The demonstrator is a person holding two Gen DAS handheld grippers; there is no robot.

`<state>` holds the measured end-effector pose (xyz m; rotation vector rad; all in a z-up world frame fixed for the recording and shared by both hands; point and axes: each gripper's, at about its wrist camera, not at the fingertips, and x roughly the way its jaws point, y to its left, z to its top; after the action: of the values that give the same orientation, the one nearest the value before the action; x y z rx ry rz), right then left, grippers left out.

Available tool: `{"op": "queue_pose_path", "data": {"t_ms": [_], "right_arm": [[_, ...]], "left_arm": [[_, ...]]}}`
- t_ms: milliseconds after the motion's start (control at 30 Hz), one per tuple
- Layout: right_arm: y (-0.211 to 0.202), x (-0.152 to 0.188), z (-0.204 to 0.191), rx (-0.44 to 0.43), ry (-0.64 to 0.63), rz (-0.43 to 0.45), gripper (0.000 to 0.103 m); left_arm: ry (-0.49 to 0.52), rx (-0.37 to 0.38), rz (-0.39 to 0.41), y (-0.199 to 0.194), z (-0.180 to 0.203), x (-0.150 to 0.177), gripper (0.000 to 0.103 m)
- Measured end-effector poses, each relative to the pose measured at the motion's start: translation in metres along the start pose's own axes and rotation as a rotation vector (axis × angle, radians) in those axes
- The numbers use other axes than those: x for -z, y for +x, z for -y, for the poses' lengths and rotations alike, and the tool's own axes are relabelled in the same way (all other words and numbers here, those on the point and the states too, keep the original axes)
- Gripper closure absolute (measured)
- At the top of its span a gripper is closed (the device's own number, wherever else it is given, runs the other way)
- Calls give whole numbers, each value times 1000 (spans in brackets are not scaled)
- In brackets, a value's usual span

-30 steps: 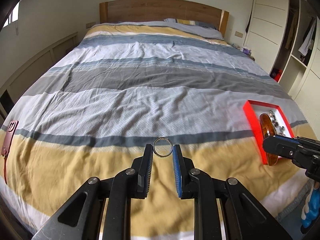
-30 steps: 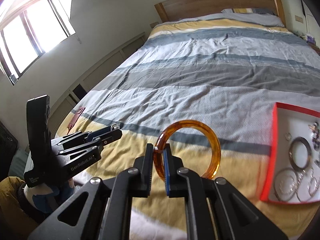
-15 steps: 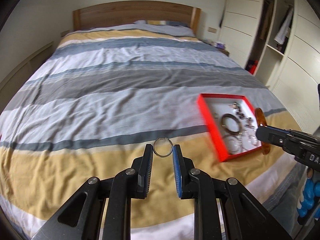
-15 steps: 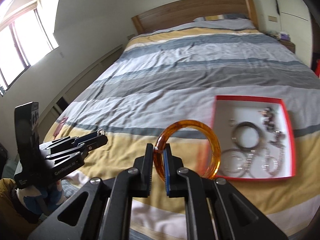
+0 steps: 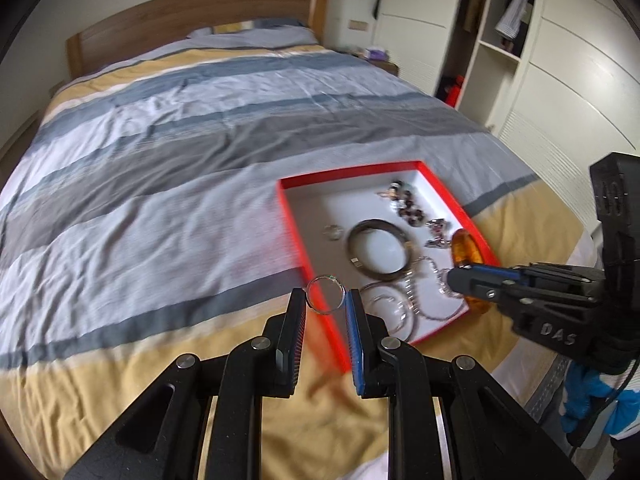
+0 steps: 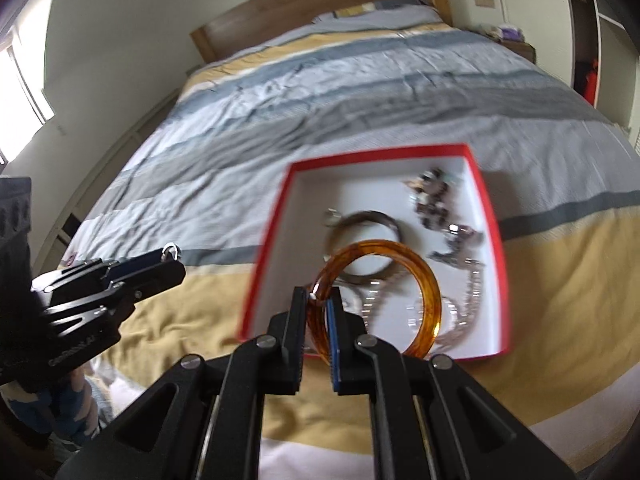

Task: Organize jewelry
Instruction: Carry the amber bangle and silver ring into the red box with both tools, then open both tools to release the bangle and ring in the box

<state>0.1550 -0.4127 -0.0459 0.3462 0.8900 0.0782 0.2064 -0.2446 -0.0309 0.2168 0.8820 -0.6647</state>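
Striped bedding in grey, pale blue and mustard covers a wide bed (image 5: 168, 168) with a wooden headboard (image 5: 192, 20); white wardrobes (image 5: 576, 92) stand along one side and a window lights the other. Near the foot of the bed lies a red-rimmed tray (image 6: 268, 248) with a white floor, already holding a dark bangle (image 5: 378, 250), a beaded bracelet (image 5: 406, 204) and several thin silvery hoops and chains, loosely piled. The left gripper (image 5: 326, 300) pinches a small silver ring (image 5: 325, 294) across its width, its pads closed on the ring's outer edges so it stands up at the fingertips, poised over the tray's near corner. The right gripper (image 6: 316, 312) is clamped on the band of an amber bangle (image 6: 380, 296), the hoop jutting forward above the tray's contents. Both pieces seem held at the tips so they can be let go cleanly into the tray; judging by that, the step in hand is carrying them over to be dropped in with the rest
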Motion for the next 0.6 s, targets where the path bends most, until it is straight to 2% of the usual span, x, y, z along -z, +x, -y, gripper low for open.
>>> {"op": "queue_pose_path", "data": {"t_ms": [267, 600], "right_arm": [[27, -8, 27, 37, -39, -57, 94], [56, -4, 52, 32, -40, -126, 94]], "left_arm": [[38, 21, -61, 54, 30, -17, 83], [21, 6, -134, 97, 35, -16, 83]]}}
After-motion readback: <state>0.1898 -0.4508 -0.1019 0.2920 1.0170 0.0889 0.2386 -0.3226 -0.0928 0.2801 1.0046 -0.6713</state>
